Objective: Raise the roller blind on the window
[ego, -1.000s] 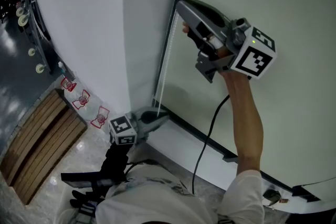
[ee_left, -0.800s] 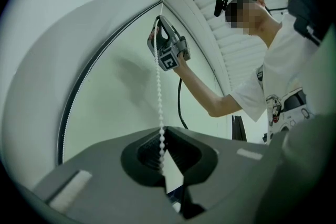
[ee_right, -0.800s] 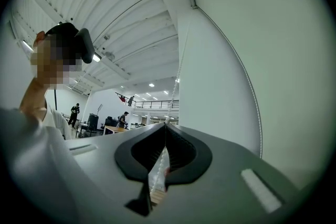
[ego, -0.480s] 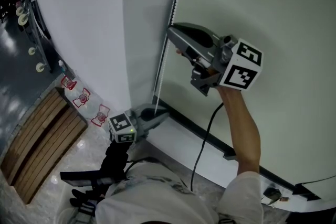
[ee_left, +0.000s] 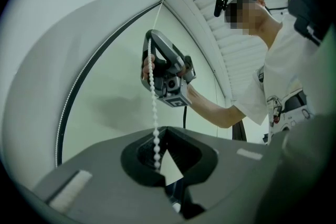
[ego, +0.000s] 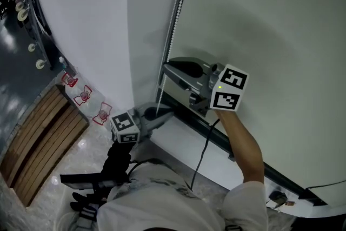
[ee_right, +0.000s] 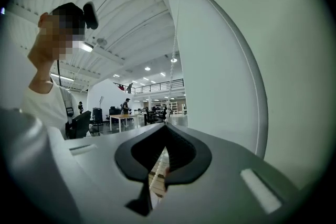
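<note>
**White bead chain pinched in both grippers, blind down at the sill**

Grey fingers (ee_right: 226,157) of the right gripper (ee_right: 166,128) are closed together, and a short run of white beads shows in the seam between them. Seen from the left gripper view, the bead chain (ee_left: 153,107) runs past this gripper's tip and hangs straight down from it. The marker cube (ego: 230,92) sits at the gripper's back. A bare forearm (ego: 246,149) reaches up to it, with a black cable (ego: 201,154) trailing below.

The left gripper (ee_left: 164,131) is lower, just beside the window sill (ego: 175,146). Its fingers (ee_left: 236,165) are also closed, and the chain drops into the dark notch between them, so it stretches taut from one gripper to the other.

From the head view, the chain rises along the edge where the white wall (ego: 81,19) meets the roller blind (ego: 270,35). The pale fabric hangs all the way down, with its dark bottom bar (ego: 216,138) lying just above the sill. The right gripper is near that bar, against the blind's left edge. A slatted wooden bench (ego: 38,138) stands on the glossy floor off to the left.
</note>
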